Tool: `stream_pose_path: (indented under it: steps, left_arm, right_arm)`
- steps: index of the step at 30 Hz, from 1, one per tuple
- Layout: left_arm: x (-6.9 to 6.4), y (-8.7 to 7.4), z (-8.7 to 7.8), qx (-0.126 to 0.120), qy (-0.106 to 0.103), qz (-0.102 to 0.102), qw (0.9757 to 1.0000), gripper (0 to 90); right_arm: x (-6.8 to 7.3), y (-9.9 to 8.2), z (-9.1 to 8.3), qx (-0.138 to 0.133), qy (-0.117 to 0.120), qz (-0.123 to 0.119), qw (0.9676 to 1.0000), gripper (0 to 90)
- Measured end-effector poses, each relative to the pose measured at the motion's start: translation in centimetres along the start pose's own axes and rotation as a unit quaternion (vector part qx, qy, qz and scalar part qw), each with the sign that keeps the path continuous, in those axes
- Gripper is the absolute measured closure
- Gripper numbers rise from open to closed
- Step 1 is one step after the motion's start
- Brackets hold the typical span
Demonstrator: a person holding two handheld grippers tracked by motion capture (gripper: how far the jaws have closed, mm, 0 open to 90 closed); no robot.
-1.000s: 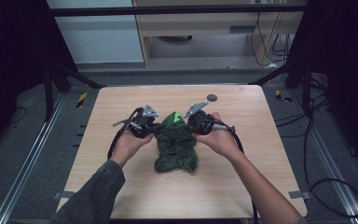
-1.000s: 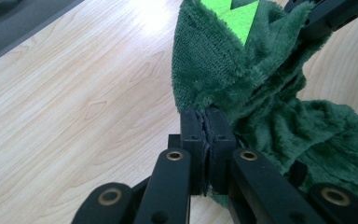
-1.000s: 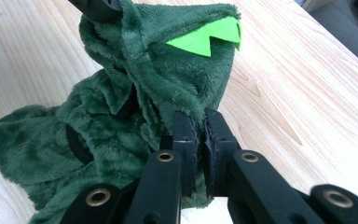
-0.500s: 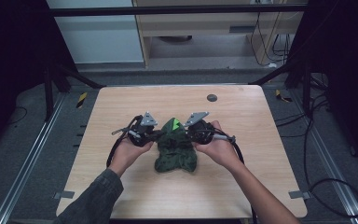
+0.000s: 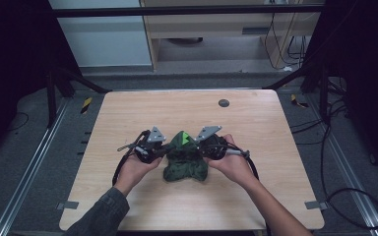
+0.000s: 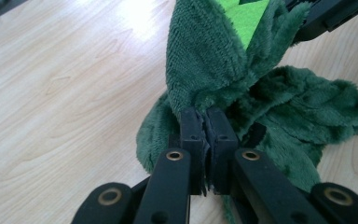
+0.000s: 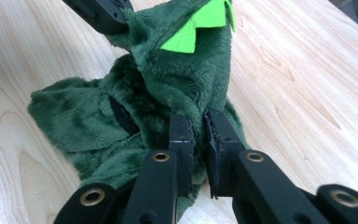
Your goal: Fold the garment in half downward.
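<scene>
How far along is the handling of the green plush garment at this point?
Done: both grips are made. The left gripper and right gripper are each shut on the green plush garment, pinching fabric near its raised top. In hand: that top, with its bright green patch, is held up while the rest lies bunched on the table. Left: it is neither spread flat nor folded; it looks early.

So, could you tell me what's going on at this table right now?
A person is handling a fuzzy green garment on the wooden table with a gripper in each hand. The left gripper and the right gripper are each shut on its fabric from opposite sides. The part with the bright green spikes is raised, and the rest lies bunched on the table.
</scene>
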State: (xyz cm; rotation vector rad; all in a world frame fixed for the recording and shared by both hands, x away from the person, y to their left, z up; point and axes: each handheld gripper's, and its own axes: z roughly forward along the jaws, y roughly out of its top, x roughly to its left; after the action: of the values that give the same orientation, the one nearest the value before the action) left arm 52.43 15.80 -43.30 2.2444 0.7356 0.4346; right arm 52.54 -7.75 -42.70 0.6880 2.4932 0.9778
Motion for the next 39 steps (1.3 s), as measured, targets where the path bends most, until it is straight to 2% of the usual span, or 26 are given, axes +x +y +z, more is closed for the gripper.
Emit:
stream_pose_path:
  steps: [19,34,39]
  left_arm:
    - [-1.5,-1.5,0.8,0.006,-0.001,0.010,0.9999,87.5]
    - [-2.7,-2.5,0.5,-0.002,-0.001,0.018,0.9998,87.7]
    - [-2.9,-2.4,0.0,-0.015,0.000,0.014,0.9998,87.8]
  right_arm:
    - [1.2,-1.3,0.7,0.007,0.012,-0.001,0.9999,79.6]
    - [2.0,-2.6,0.7,0.002,0.020,0.005,0.9998,81.3]
    - [2.3,-2.5,0.2,-0.004,0.020,0.007,0.9998,82.7]
